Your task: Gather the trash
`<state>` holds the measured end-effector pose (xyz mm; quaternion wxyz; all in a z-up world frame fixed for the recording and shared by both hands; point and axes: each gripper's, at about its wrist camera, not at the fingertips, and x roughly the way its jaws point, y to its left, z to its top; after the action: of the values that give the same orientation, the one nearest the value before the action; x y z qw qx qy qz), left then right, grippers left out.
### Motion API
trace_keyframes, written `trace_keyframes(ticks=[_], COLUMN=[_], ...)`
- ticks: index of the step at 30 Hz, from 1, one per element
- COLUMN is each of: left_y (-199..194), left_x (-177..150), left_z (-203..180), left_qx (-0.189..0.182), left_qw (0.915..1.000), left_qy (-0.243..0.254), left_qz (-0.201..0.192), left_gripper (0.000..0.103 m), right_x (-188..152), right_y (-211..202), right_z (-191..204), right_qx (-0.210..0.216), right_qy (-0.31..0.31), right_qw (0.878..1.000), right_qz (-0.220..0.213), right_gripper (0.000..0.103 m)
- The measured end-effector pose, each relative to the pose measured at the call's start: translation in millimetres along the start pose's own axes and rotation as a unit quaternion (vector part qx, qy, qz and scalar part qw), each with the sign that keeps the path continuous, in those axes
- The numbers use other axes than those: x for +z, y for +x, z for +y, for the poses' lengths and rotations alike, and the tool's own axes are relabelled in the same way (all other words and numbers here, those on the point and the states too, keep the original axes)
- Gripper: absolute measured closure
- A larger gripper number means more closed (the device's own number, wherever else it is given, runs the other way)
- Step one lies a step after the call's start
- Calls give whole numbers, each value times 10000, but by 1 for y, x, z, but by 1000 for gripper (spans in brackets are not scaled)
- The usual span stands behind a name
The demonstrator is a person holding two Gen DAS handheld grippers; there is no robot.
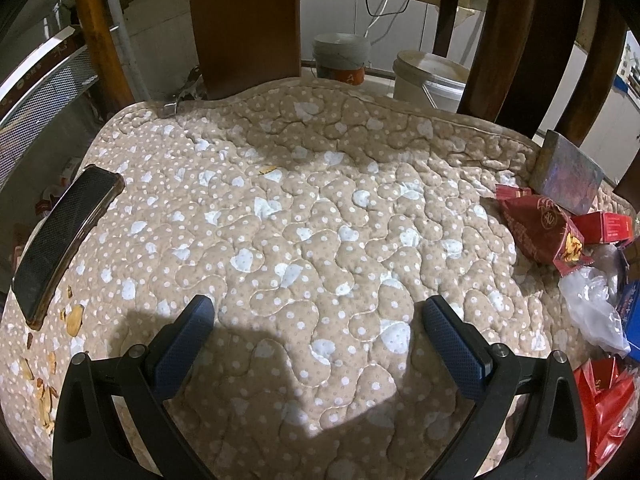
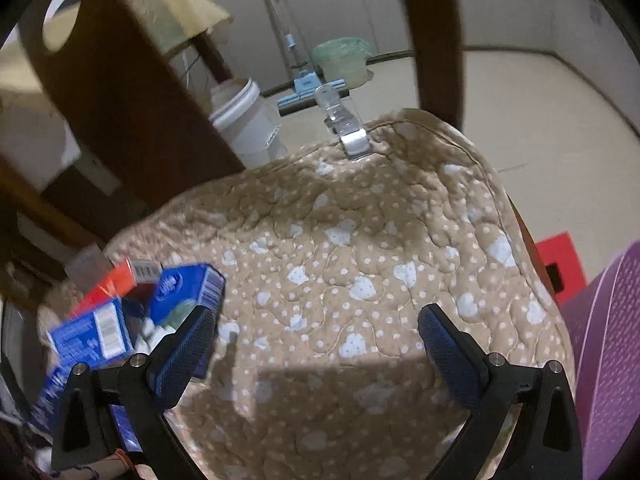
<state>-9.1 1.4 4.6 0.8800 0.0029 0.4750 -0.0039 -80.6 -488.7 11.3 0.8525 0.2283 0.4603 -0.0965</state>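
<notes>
Trash lies on a quilted beige chair cushion point(image 1: 304, 216). In the left wrist view a torn red snack bag point(image 1: 536, 228), a red box point(image 1: 604, 227), a grey-blue box point(image 1: 568, 174), crumpled clear plastic point(image 1: 592, 312) and red wrappers point(image 1: 608, 404) sit at the right edge; nut shell scraps point(image 1: 74, 320) lie at the left. My left gripper point(image 1: 316, 314) is open and empty above the cushion's middle. In the right wrist view blue cartons point(image 2: 184, 292) and a red box point(image 2: 108, 286) lie at the left; my right gripper point(image 2: 316, 324) is open and empty, its left finger point(image 2: 188, 348) beside the cartons.
A black phone point(image 1: 64, 240) lies on the cushion's left edge. Wooden chair back slats point(image 1: 244, 20) rise behind. White buckets point(image 1: 430, 80) stand on the floor beyond. A clear clip point(image 2: 344, 124) holds the cushion's far edge. A red crate point(image 2: 560, 268) and purple cloth point(image 2: 616, 352) are at the right.
</notes>
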Motion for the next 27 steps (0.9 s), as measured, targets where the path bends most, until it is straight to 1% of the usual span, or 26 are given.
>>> trace_keyframes(ticks=[1,3,5,6,9,10,12,13,15,17,19,20,21,23,25,27], left_y=[-1,-4,-17,-26,-60,-72,-95,-108,-133,-161,-190,-198,-211,-234,-253,-269], left_x=[0,-1,-6,-8,-20,-25,-36,-41,-50,-59,-67,-68,-71,-79,-87,-94], left_z=[1,2,6,9,12,13,12,10,5,-2,-12,-17,-23,-33,-44,-56], left_qx=[-22,-111,-264,-265,-217,-255,-351,-384,-399,-401,-406,-395,-383,-388,-388,-488], left_qw=[10000,9999,9996,9994,9986,9980,9970,9964,9950,9930,9907,9901,9889,9859,9831,9811], left_qy=[10,-14,-121,-163,-191,-216,-250,-246,-213,-175,-72,-19,72,260,412,546], left_qz=[16,9,-74,-155,-450,-529,-648,-719,-892,-1099,-1296,-1349,-1436,-1605,-1740,-1790], left_gripper=[0,0,2,2,2,2,2,2,2,2,2,2,2,2,2,2], right_x=[-1,-3,-10,-13,-30,-41,-51,-58,-75,-93,-111,-119,-122,-129,-136,-144], right_y=[2,3,-8,-14,-47,-68,-94,-113,-150,-183,-210,-221,-224,-227,-231,-238], right_z=[7,15,26,29,45,54,59,65,76,80,84,85,85,88,87,85], right_qx=[-151,-354,-654,-661,-693,-713,-748,-749,-757,-838,-919,-865,-773,-517,-458,-448], right_qy=[-207,-337,-467,-495,-744,-934,-1125,-1231,-1376,-1426,-1445,-1461,-1484,-1555,-1519,-1487], right_qw=[9997,9988,9967,9965,9938,9905,9854,9814,9717,9612,9482,9446,9457,9590,9634,9651], right_qz=[45,47,-53,-105,-457,-718,-1034,-1271,-1763,-2208,-2674,-2808,-2787,-2314,-2162,-2110], right_gripper=[0,2,6,6,7,7,7,7,7,0,0,0,0,0,0,0])
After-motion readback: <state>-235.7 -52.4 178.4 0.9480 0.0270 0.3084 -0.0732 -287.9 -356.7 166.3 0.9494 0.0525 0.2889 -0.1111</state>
